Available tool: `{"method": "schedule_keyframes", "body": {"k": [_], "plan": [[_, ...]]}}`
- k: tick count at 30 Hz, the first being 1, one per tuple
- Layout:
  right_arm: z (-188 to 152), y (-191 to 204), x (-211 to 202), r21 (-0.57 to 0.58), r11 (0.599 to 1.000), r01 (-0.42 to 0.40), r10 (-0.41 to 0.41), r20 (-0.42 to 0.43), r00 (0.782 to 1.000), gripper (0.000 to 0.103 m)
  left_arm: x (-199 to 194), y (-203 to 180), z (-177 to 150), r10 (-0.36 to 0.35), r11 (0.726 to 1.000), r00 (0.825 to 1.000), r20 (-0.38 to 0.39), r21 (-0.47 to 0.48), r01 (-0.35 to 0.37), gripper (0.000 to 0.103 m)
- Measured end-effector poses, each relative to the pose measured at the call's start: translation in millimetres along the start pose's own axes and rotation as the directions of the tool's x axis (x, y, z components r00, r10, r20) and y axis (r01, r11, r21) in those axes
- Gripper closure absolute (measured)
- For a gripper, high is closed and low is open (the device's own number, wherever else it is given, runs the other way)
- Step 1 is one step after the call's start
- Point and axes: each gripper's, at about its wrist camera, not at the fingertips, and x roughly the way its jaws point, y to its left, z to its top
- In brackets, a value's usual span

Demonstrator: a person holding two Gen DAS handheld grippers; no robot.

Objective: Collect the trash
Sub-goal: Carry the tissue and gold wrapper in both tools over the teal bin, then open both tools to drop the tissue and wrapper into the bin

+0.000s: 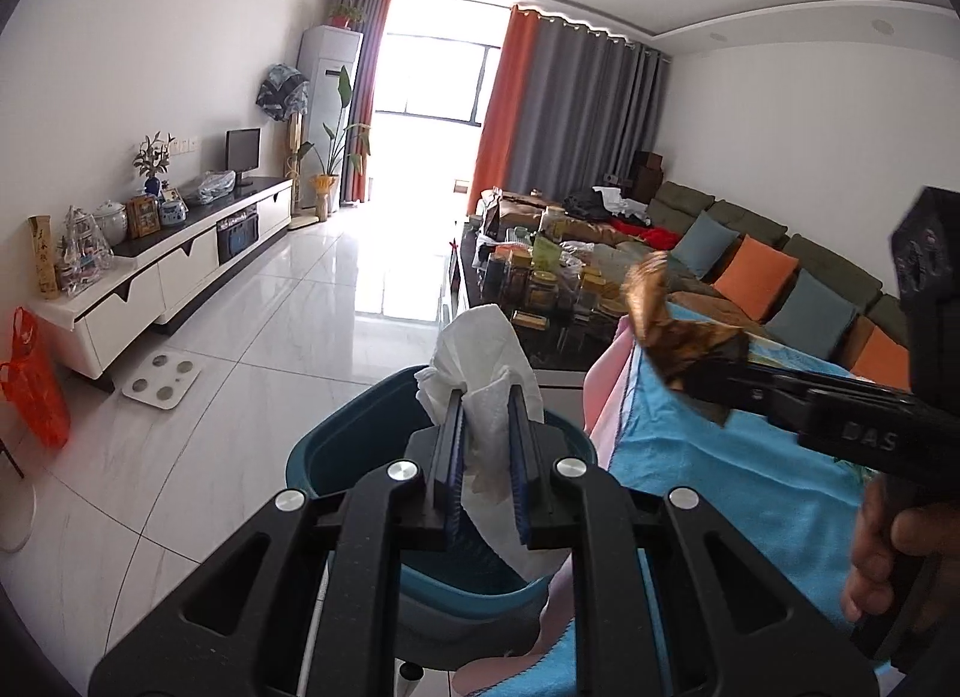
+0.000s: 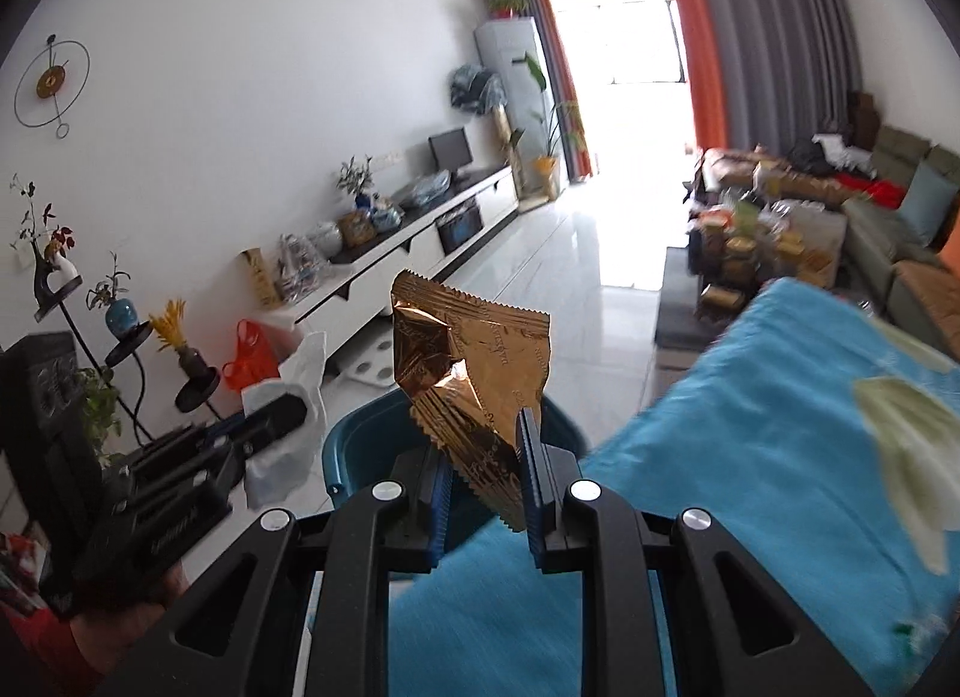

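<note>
Two handheld grippers carry trash toward a teal bin point(image 1: 336, 445) on a white tiled floor, just beside a surface draped in a blue cloth point(image 1: 720, 457). The left gripper point(image 1: 487, 445) has its jaws closed on a crumpled white tissue point(image 1: 480, 355), which hangs directly above the bin's opening. The right gripper point(image 2: 483, 475) has its jaws clamped on a creased gold foil wrapper point(image 2: 468, 361); from the right wrist view the wrapper sits over the bin's far rim, close to the cloth's edge.

To do this step well, each piece should probably be centred over the opening before the jaws part (the light wrapper could drift sideways onto the cloth), and lowered a little first.

Both grippers tilt gently downward, side by side. A hand point(image 1: 888, 565) grips the right gripper's handle at the left view's right edge.
</note>
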Motion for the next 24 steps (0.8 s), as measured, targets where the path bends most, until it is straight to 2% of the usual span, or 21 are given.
{"method": "schedule_keyframes", "body": {"k": [6,11,14,15,17,18,19,21,22,24], "plan": [[5,4,52,0.031,0.999,-0.029,0.033,-0.13,0.991,0.084,38,-1,-3,0.007,1.0,0.998,-0.068,0.004,-0.007,0.09],[7,0,90,0.066,0.997,-0.035,0.049,-0.24,0.969,0.084,66,9,-6,0.024,1.0,0.993,-0.114,0.022,-0.021,0.089],[7,3,103,0.068,0.997,-0.03,0.048,-0.277,0.96,0.08,93,13,-8,0.028,0.999,0.987,-0.159,0.023,-0.024,0.087],[6,5,107,0.077,0.997,-0.033,0.054,-0.292,0.955,0.08,100,12,-11,0.022,0.999,0.985,-0.171,0.026,-0.018,0.082],[7,8,113,0.073,0.997,-0.019,0.04,-0.305,0.952,0.077,116,14,-12,0.046,0.999,0.979,-0.201,0.034,-0.041,0.082],[8,8,115,0.079,0.997,-0.018,0.042,-0.308,0.95,0.071,121,16,-13,0.043,0.999,0.979,-0.198,0.03,-0.038,0.075],[9,8,114,0.084,0.996,-0.015,0.04,-0.3,0.953,0.07,128,17,-14,0.048,0.999,0.978,-0.205,0.033,-0.042,0.063],[10,5,112,0.096,0.995,-0.016,0.042,-0.285,0.958,0.068,131,19,-14,0.046,0.999,0.981,-0.191,0.032,-0.041,0.06],[9,3,111,0.105,0.994,-0.016,0.045,-0.28,0.959,0.067,134,17,-14,0.037,0.999,0.981,-0.19,0.035,-0.031,0.051],[9,-2,108,0.123,0.992,-0.015,0.048,-0.267,0.963,0.065,136,15,-14,0.042,0.998,0.983,-0.18,0.044,-0.035,0.043]]}}
